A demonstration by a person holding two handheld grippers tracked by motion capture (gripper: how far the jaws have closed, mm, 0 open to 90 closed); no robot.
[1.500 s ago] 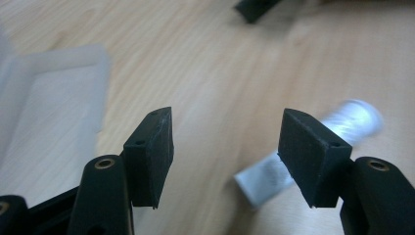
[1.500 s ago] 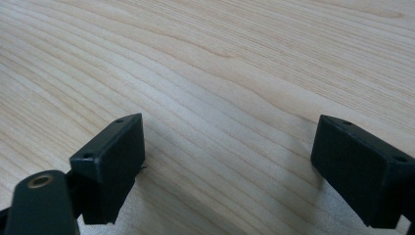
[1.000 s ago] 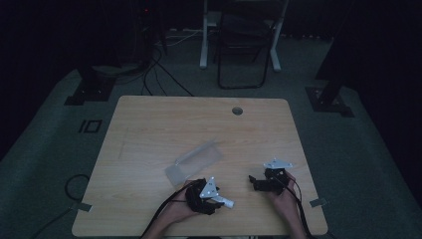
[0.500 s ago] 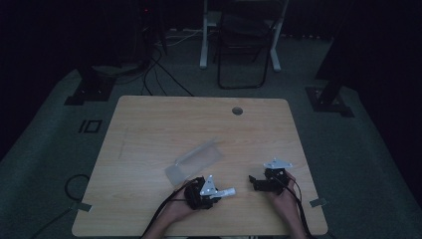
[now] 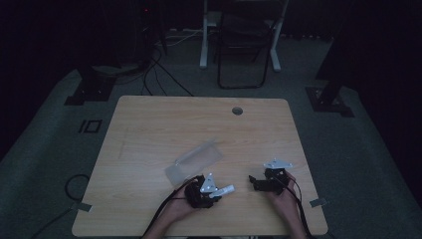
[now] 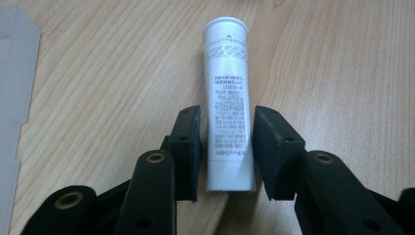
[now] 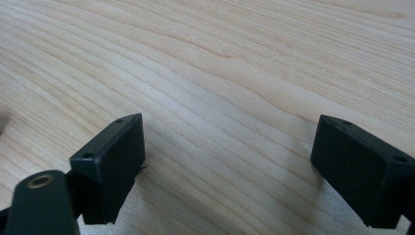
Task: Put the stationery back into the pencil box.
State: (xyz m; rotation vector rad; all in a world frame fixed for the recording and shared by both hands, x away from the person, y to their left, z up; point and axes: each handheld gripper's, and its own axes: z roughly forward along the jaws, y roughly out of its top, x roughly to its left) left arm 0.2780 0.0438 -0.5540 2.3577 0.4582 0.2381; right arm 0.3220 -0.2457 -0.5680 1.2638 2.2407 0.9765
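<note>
A white tube (image 6: 227,98) with grey print lies between the jaws of my left gripper (image 6: 226,122), cap end pointing away, just above the wooden table (image 6: 98,73). In the high view the left gripper (image 5: 215,192) sits near the table's front edge, shut on the tube (image 5: 225,190), which sticks out to the right. My right gripper (image 5: 255,182) is a little to the right and points left toward the tube. Its jaws stand wide apart over bare wood, so the right gripper (image 7: 230,147) is open with nothing between its pads.
A clear flat plastic package (image 5: 194,161) lies just behind the left gripper, and its edge (image 6: 14,73) is visible at the left of the left gripper view. A round cable hole (image 5: 237,110) sits near the table's far edge. A chair (image 5: 241,45) and floor cables lie beyond the table.
The left gripper has turned with the tube: its free end swung from pointing right and toward the front edge to pointing right and slightly away. The right gripper has stayed put.
</note>
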